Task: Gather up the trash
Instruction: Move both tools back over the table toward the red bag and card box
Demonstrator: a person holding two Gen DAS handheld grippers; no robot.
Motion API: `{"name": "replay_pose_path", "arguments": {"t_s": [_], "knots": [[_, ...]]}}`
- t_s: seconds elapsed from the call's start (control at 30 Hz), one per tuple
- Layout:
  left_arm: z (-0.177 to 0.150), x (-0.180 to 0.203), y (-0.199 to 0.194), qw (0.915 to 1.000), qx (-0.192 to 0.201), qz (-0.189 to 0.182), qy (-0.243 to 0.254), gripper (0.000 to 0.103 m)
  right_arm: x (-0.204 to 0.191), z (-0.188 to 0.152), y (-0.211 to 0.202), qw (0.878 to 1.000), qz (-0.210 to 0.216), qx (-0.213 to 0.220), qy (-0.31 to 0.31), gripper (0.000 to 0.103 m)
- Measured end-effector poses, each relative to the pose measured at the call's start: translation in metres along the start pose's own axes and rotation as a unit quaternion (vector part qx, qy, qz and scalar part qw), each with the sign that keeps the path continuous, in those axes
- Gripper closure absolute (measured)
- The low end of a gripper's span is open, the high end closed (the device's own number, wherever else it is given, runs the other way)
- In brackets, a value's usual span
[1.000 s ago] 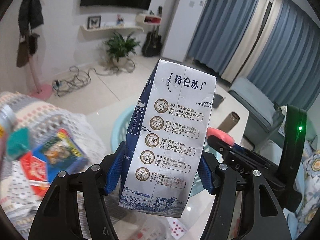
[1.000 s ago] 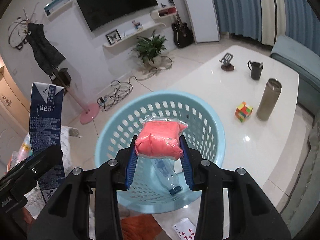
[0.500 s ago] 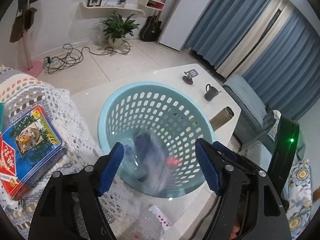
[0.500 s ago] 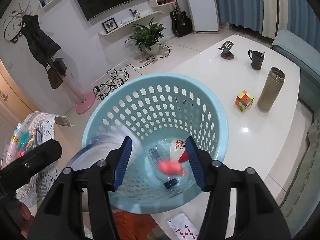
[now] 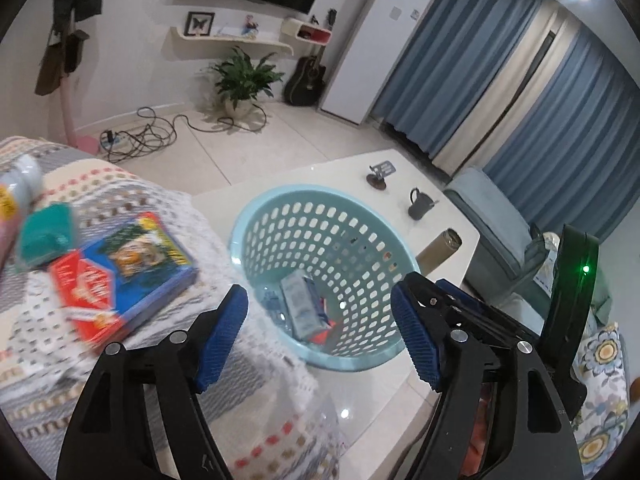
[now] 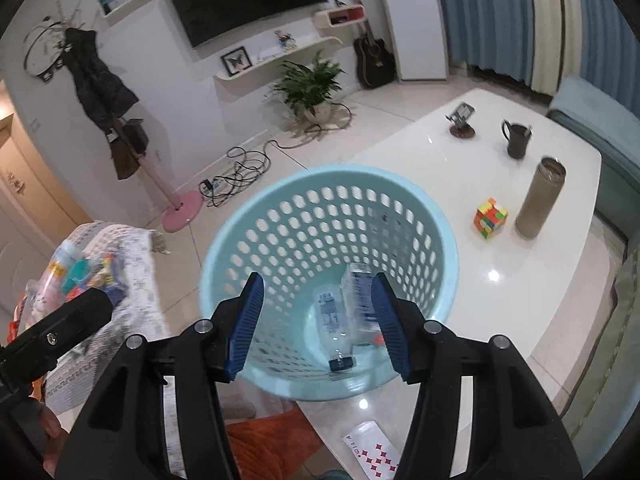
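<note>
A light blue perforated basket [image 5: 260, 220] [image 6: 224, 248] stands on the white table. Inside it lie a milk carton [image 5: 298, 300] [image 6: 360, 292], a clear plastic bottle [image 6: 332, 324] and a bit of the red packet [image 5: 322, 334] [image 6: 377, 337]. My left gripper [image 5: 320, 334] is open and empty, above the basket's near-left rim. My right gripper [image 6: 318, 324] is open and empty, right above the basket's near side.
A crocheted cloth [image 5: 120, 360] holds a blue and red book [image 5: 124, 272] and a teal item [image 5: 46, 232]. On the table [image 6: 440, 152] stand a mug [image 6: 517, 140], a steel flask [image 6: 540, 198], a puzzle cube [image 6: 490, 218], a phone stand [image 6: 462, 118] and a playing card [image 6: 370, 446].
Both grippers opened. The milk carton left my left gripper and the red packet left my right one; both fell into the basket. My left gripper has drifted left.
</note>
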State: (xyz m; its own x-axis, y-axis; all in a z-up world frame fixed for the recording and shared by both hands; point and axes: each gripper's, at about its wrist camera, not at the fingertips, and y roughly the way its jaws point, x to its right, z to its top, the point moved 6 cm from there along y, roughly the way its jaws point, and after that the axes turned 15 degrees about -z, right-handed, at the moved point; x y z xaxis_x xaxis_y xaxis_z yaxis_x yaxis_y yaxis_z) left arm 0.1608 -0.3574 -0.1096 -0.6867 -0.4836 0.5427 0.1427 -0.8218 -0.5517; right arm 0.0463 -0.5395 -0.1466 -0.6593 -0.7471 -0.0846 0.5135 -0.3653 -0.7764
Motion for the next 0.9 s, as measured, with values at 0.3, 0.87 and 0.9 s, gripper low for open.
{"name": "replay_pose_path", "arguments": {"t_s": [0.3, 0.87, 0.9], "knots": [[-0.005, -0.008, -0.091, 0.9962, 0.074, 0.046, 0.001, 0.031, -0.062, -0.002, -0.06, 0.996, 0.035, 0.056, -0.063, 0.05], [-0.052, -0.106, -0.301, 0.9522, 0.21, 0.197, -0.101, 0.017, -0.176, -0.036, -0.094, 0.986, 0.084, 0.063, -0.132, 0.037], [-0.056, -0.119, -0.31, 0.9488, 0.214, 0.201, -0.116, 0.017, -0.179, -0.038, -0.091, 0.986, 0.084, 0.059, -0.134, 0.037]]}}
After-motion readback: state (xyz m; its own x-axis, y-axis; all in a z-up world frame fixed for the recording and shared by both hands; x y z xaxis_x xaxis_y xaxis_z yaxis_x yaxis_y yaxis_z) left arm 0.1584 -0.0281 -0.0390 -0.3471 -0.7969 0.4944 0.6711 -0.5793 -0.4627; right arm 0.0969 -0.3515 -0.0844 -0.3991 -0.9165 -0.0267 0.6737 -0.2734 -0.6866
